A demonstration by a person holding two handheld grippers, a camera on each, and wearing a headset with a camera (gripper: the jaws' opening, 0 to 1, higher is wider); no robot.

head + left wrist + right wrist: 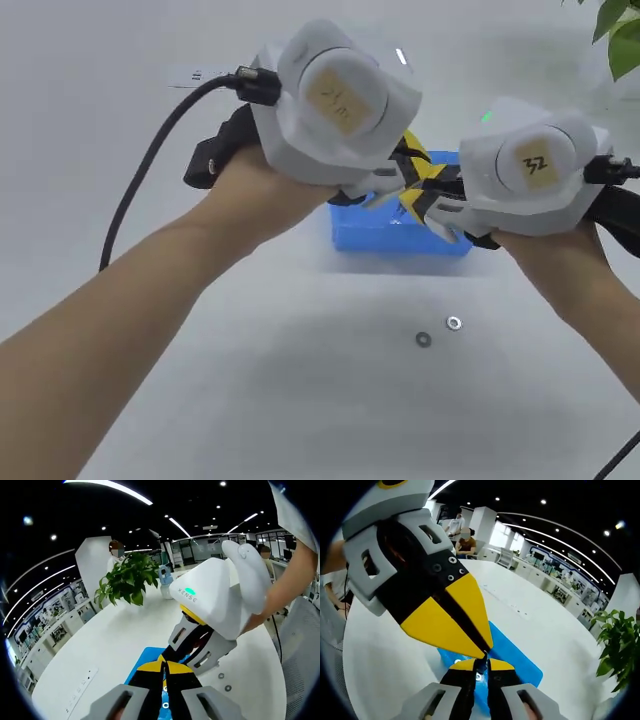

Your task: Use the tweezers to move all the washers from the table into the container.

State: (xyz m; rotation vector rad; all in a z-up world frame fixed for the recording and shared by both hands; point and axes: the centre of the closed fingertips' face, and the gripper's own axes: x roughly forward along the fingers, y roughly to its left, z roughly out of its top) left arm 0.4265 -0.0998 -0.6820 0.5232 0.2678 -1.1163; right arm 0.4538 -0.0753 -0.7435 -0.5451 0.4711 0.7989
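**Q:** Item one, washers: count and place?
**A:** Two on the bench (pixel 300 400): one washer (pixel 423 340) and a second washer (pixel 454 323) just to its right and a little farther off. They lie near each other without touching, on the near side of the container (pixel 375 238).

**Q:** Appearance?
**A:** Small flat silvery rings, each with a centre hole, lying flat on the white surface.

**Q:** Task status?
**A:** Judged part done at most, as both of these washers are still to be moved. The grippers cover most of the container's inside. There is a pale glint in the blue under the tips, but I cannot tell if it is a washer.

**Q:** Container?
**A:** A blue rectangular tray with a low wall, standing on the bench.

**Q:** Left gripper (pixel 484 650)?
**A:** It is above the container. Its yellow fingers (pixel 445 615) are pressed together to a seam, with nothing seen in them.

**Q:** Right gripper (pixel 481 666)?
**A:** It is tip to tip with the left one. Its fingers (pixel 501 666) are closed to a narrow slit with a thin dark sliver in it, and I cannot tell if that is the tweezers.
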